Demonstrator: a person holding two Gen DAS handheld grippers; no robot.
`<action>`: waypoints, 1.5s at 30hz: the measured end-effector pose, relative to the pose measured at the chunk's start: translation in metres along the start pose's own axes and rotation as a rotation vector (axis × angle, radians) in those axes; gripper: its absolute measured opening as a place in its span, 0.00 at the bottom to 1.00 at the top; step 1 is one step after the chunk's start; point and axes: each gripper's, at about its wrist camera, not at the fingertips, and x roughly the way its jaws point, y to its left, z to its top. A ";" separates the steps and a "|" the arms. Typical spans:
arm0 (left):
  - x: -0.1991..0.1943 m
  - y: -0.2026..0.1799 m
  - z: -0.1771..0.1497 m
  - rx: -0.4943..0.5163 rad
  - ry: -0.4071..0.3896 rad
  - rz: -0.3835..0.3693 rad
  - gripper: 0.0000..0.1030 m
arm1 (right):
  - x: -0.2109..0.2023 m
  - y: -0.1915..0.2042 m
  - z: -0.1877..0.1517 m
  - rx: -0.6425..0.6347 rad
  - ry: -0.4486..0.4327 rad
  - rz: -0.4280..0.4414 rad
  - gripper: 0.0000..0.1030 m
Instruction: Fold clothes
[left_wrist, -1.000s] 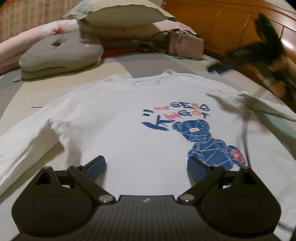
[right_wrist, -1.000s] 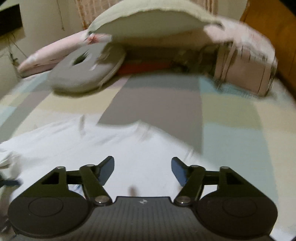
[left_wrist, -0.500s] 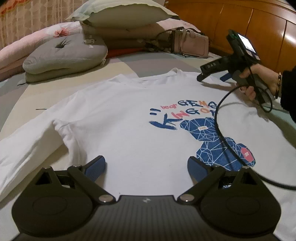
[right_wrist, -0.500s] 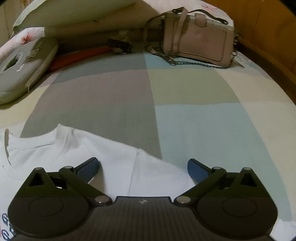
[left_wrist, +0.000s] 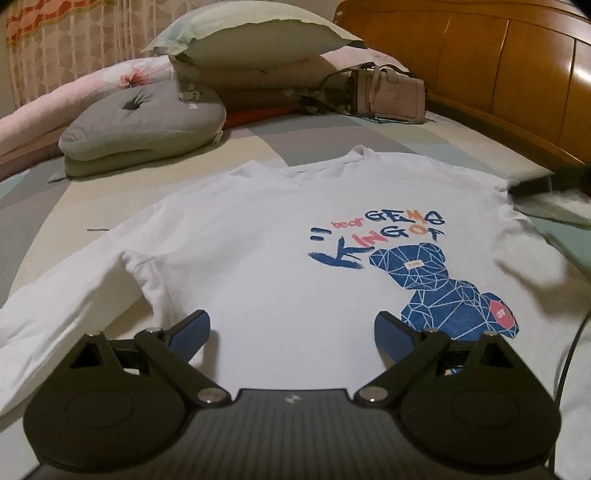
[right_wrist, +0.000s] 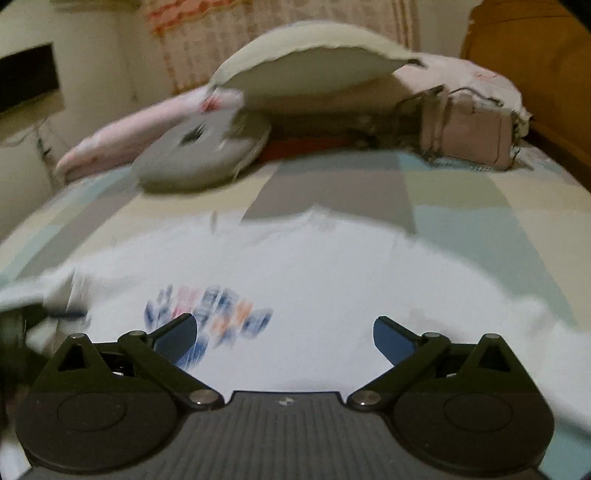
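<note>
Patchwork bedspread (left_wrist: 258, 147) carries a flat white long-sleeved cotton shirt (left_wrist: 266, 258); left gripper (left_wrist: 291, 328) and right gripper (right_wrist: 284, 332) hover spread, empty. Pinch each sleeve's edge cleanly, then fold inward.

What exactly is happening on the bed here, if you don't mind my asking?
A person is working with two handheld grippers to fold a white long-sleeved shirt with a blue bear print, laid flat and face up on the bed. No fold has been made yet. The left gripper hovers open over the hem; the right gripper is also open, holding nothing, above the chest. Pillows and a pink handbag sit beyond the collar.
</note>
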 end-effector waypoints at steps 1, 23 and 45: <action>0.000 -0.001 0.000 0.003 0.000 0.000 0.93 | 0.008 0.002 -0.008 -0.004 0.025 -0.007 1.00; -0.001 -0.016 -0.001 0.057 -0.039 -0.007 0.93 | -0.068 -0.053 -0.038 0.198 -0.062 -0.208 0.93; 0.003 -0.014 -0.002 0.048 -0.012 -0.024 0.93 | -0.026 -0.111 -0.015 0.143 0.061 -0.398 0.39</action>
